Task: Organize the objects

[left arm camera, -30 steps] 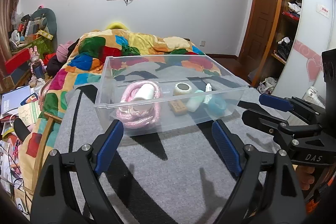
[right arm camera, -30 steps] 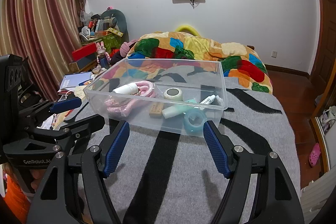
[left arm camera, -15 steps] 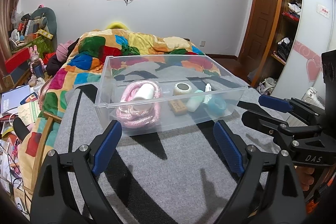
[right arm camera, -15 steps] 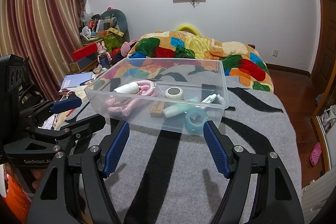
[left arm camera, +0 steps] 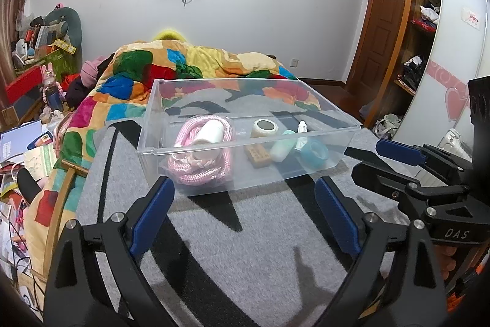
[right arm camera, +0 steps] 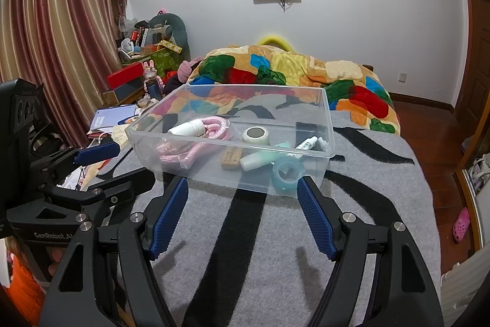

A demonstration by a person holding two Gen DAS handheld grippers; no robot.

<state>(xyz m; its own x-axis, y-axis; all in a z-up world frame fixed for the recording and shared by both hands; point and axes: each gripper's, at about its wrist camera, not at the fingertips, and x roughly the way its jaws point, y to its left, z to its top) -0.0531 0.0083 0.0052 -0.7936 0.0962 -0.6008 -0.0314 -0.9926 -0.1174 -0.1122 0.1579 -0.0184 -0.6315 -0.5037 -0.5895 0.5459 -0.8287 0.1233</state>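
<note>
On top of the bed, across a grey blanket (right arm camera: 352, 204) with black stripes, we have a clear plastic bin (left arm camera: 245, 170) standing just ahead of both tools. Behind it lies a patchwork quilt (right arm camera: 291, 72), bunched toward the wall.

Our left gripper (left arm camera: 245, 213) hovers over bare blanket short of the bin's near wall, its blue pads spread wide with nothing between them. Our right gripper (right arm camera: 242, 210) does the same beside it, wide apart and empty.

Inside the bin, the biggest item is a pink rope (left arm camera: 202, 167) coiled at the left, with a white bottle (left arm camera: 209, 134) resting on it. Next come a mint tube (left arm camera: 283, 150), a blue tape ring (right arm camera: 286, 173) against the near right corner, a white tape roll (right arm camera: 256, 135), a tan block (left arm camera: 258, 155) and a small white marker (right arm camera: 306, 143) near the right wall.

We judge the sorting nearly or fully done, since nothing loose shows on the blanket. The risks we see: the bin sits on soft bedding, so a push on its rim could tip or slide it; the tall walls could catch a pad reaching in; the rope could snag and drag the bottle. Open room lies on the blanket in front and to the right; clutter crowds the bed's left edge.
</note>
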